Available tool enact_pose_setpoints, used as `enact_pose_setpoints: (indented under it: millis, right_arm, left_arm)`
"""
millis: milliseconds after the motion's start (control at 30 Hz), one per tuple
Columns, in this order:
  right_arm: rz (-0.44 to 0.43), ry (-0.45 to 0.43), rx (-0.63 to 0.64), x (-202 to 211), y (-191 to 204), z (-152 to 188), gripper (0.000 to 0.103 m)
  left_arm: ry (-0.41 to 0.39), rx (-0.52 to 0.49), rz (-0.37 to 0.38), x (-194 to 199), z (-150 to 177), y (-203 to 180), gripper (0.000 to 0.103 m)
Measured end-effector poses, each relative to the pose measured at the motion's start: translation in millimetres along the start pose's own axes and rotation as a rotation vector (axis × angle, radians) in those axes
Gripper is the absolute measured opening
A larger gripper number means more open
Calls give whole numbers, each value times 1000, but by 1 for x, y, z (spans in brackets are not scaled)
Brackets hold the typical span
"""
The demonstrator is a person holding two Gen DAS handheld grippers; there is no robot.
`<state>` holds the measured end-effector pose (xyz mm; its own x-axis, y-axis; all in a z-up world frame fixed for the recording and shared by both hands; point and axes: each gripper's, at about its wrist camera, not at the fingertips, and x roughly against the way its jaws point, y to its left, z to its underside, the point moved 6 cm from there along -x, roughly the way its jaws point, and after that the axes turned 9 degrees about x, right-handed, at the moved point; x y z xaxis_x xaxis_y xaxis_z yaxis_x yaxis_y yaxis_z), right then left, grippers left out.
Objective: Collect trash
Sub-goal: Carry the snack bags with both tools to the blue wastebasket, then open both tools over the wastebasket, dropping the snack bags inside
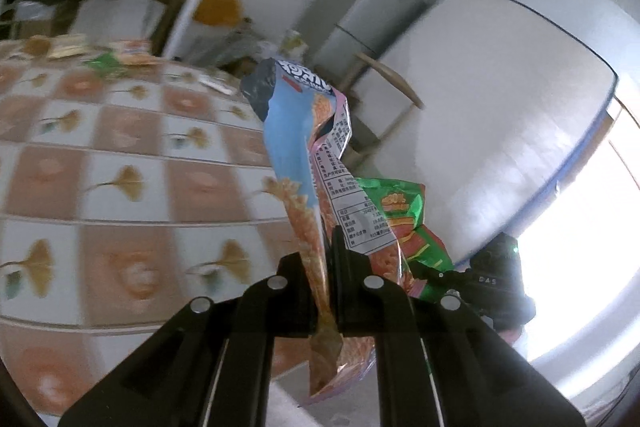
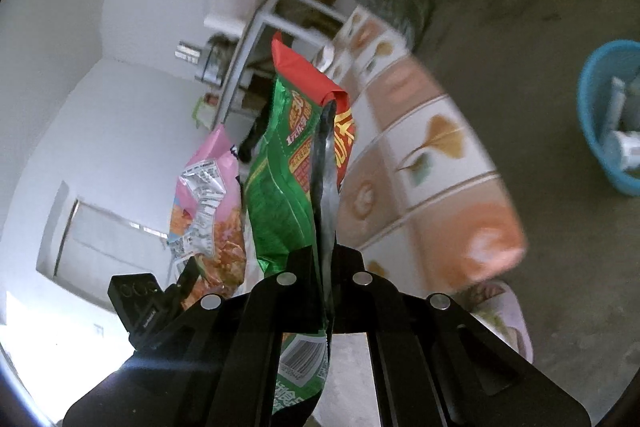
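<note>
From the left wrist view I see my left tool [image 1: 326, 281] clamped on a crumpled blue and pink snack bag [image 1: 298, 147], its two black fingers [image 1: 294, 291] pressed together on the bag's lower part so that the bag stands up and away from the camera, lifted off the desk [image 1: 120, 155]. The desk, with its cloth of orange squares and ginkgo leaves, lies to the left of the bag, and a few more wrappers [image 1: 116, 57] sit blurred at its far edge. Just right of the blue bag I see a green snack bag [image 1: 404, 223] and, below it, the black body of my right tool [image 1: 496, 287]. A grey fridge [image 1: 372, 11] and a wooden chair [image 1: 384, 95] stand further back. From the right wrist view my right tool [image 2: 326, 281] is closed tight on the green bag [image 2: 288, 167], which has a red top edge and rises between the fingers; its barcode end hangs below them. To the left, close beside it, I see the pink and blue bag [image 2: 208, 203] with the left tool [image 2: 160, 303] under it. The patterned desk [image 2: 436, 163] runs off to the right, and a blue basket [image 2: 600, 99] holding pale items sits on the grey floor [image 2: 520, 7] at the right edge.
</note>
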<state>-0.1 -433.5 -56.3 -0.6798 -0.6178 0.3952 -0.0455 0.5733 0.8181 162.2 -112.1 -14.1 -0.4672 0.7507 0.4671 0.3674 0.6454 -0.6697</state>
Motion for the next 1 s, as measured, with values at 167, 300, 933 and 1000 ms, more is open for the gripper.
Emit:
enact_pose_setpoints:
  millis: [167,300,933,1000]
  right_arm:
    - [27,-79,-51,52,-31,13,0]
    - [68,-127,-83,87,-56,29,0]
    - [358,-385,-455,213,-222,67,0]
    - [331,-364,-492,190,-239,62,0]
  left_arm:
    - [78,-73,69,-45,20,-51,7]
    - [135,-127,118,-81,39,-86,7]
    - [156,-173,82,-146,39,-113,7]
    - [157,-168,76,-148,36,-109,7]
